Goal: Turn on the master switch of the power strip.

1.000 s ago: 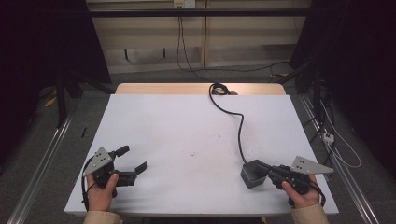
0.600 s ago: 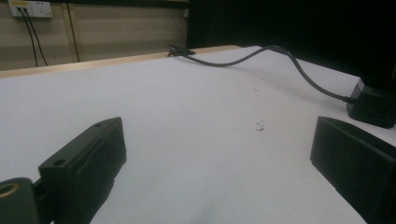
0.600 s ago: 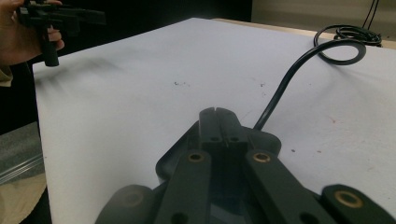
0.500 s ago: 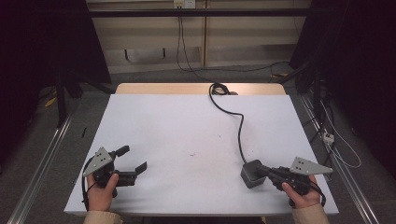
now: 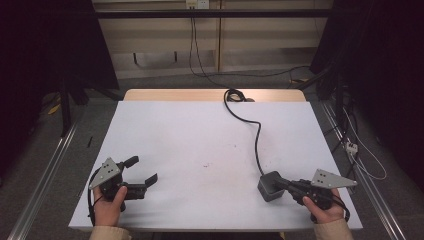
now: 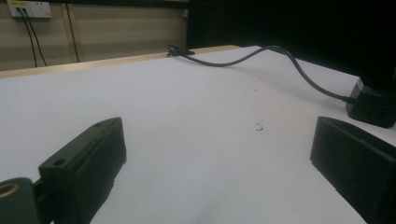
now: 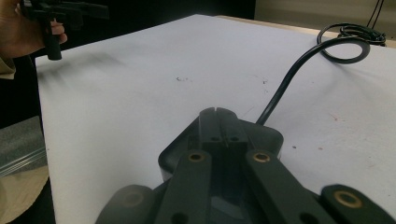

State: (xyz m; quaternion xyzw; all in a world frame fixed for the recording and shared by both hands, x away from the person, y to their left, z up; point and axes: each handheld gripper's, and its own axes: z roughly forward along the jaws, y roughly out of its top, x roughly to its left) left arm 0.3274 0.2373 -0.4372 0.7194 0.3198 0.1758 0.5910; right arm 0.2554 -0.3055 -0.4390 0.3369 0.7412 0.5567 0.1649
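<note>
Resting on the socket block (image 5: pixel 270 185), no readable writing anywhere.

Left hand (image 5: pixel 107 202) holds the left gripper (image 5: pixel 141 175) low at the near left, jaws spread wide apart. Right hand (image 5: pixel 322 210) holds the right gripper (image 5: pixel 280 184) at the near right, jaws pressed together, pointing left.

The right gripper's fingers (image 7: pixel 218 126) hide the top of the black power block (image 7: pixel 267 135) beneath them.
</note>
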